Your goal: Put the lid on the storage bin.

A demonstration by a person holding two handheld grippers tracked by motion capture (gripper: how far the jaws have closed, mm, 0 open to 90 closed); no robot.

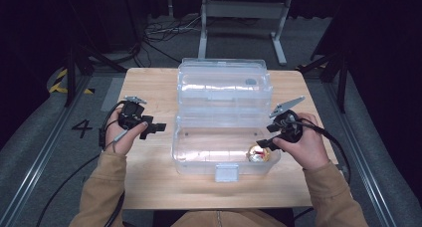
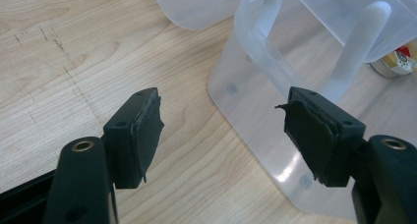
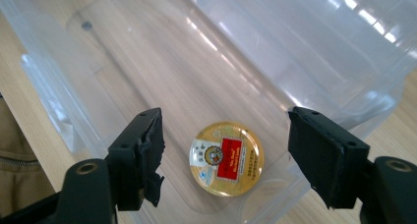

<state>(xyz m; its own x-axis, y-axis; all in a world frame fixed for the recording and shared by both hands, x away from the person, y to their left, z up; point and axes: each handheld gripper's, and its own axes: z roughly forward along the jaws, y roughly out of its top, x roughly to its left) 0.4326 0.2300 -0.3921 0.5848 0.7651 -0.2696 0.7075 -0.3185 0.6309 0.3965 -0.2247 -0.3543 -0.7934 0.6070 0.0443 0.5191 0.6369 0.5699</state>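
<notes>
Clear plastic box [image 1: 224, 137] open on table [image 1: 149, 182], gold round tin [image 3: 226, 158] inside below released right gripper [image 3: 223, 150], left gripper [image 2: 223, 130] released beside box.

Tin [image 3: 226, 158] in box [image 1: 189, 155] on table [image 1: 149, 182]

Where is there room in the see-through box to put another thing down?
The clear plastic box is bare along its floor from its left wall to the small gold round tin. It is crowded at the right end, where the right tongs hang open above the tin.
</notes>
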